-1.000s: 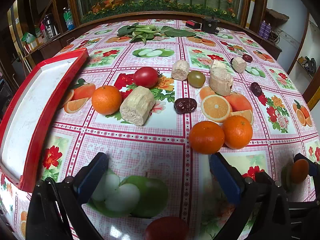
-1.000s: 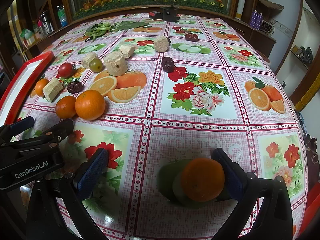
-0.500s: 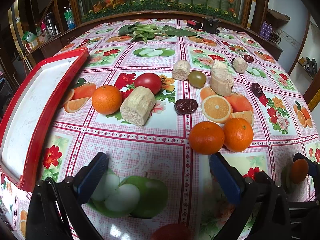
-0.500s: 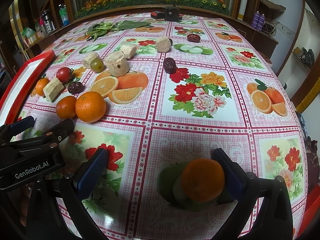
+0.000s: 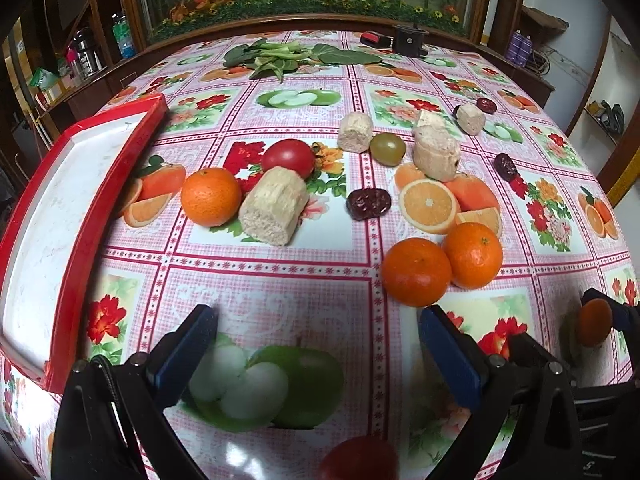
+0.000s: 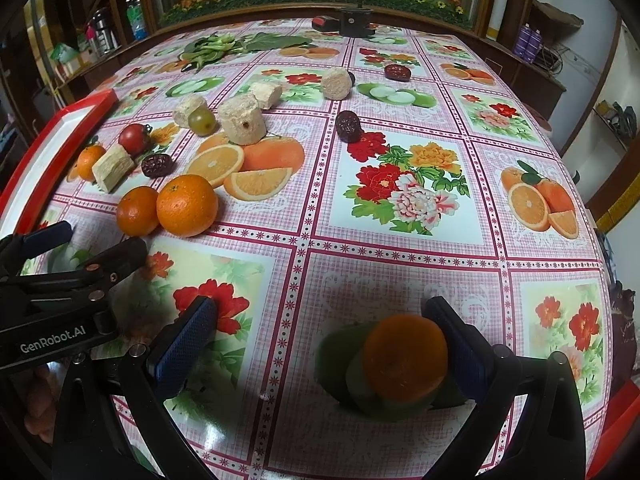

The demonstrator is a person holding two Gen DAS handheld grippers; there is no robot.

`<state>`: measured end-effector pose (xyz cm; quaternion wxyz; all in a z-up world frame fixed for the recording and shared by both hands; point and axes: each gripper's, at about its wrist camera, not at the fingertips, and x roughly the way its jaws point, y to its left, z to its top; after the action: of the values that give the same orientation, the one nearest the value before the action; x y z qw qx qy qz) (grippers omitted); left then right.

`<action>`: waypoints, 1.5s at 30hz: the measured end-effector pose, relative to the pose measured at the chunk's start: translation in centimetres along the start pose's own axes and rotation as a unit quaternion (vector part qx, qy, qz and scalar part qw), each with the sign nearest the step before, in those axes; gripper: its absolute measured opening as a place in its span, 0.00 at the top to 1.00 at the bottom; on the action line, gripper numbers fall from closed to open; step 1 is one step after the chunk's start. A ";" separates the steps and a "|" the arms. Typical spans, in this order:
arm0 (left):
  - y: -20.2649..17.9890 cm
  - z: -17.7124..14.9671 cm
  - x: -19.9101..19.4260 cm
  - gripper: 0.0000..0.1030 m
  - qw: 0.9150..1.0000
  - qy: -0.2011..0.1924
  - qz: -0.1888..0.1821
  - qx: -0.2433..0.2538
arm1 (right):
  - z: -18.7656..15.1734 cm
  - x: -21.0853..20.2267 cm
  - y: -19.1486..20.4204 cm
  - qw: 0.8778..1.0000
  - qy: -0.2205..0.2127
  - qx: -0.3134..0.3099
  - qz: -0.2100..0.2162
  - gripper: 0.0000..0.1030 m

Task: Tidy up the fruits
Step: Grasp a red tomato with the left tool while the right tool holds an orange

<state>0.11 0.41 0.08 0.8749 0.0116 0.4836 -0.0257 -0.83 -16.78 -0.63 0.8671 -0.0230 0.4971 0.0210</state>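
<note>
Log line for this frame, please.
left gripper: open, empty | right gripper: open, orange beside right finger | red tray: empty | other fruit on table

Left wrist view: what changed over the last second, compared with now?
Little. The left tool eased slightly forward, so the fruits slid a touch lower in its view. The right tool sits open beside the small orange, not gripping it. The two oranges and the red tray kept their places.
</note>
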 end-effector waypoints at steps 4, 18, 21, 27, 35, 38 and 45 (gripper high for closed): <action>0.7 -0.4 -0.4 0.00 1.000 0.003 -0.001 0.011 | 0.0 -0.2 0.0 1.000 0.006 0.005 -0.003 0.00; 4.8 -1.3 -4.5 0.00 0.995 -0.020 -0.038 0.085 | 0.6 -2.6 2.3 0.999 -0.023 -0.037 0.024 0.00; 5.5 -1.6 -5.1 0.00 0.993 -0.021 -0.058 0.103 | 1.0 -2.8 3.3 0.997 -0.030 -0.062 0.036 0.00; 7.2 -1.7 -5.4 0.00 0.991 -0.011 -0.084 0.101 | 2.3 -2.6 4.6 0.993 -0.029 -0.093 0.062 0.00; 6.9 -2.7 -5.6 0.00 0.985 0.020 -0.150 0.085 | 3.6 -1.7 5.0 0.987 -0.010 -0.111 0.112 0.09; 4.8 -3.6 -6.3 0.00 0.979 0.015 -0.160 0.125 | 3.3 -2.2 5.0 0.988 -0.013 -0.112 0.109 0.09; 1.5 -4.2 -4.8 0.19 0.975 0.045 -0.150 0.156 | 2.7 -3.0 2.9 0.992 -0.012 -0.086 0.096 0.08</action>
<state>-5.89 2.20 1.86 0.8256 0.0766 0.5089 -0.2316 -0.16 -13.73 3.25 0.8618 -0.0498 0.4829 0.1469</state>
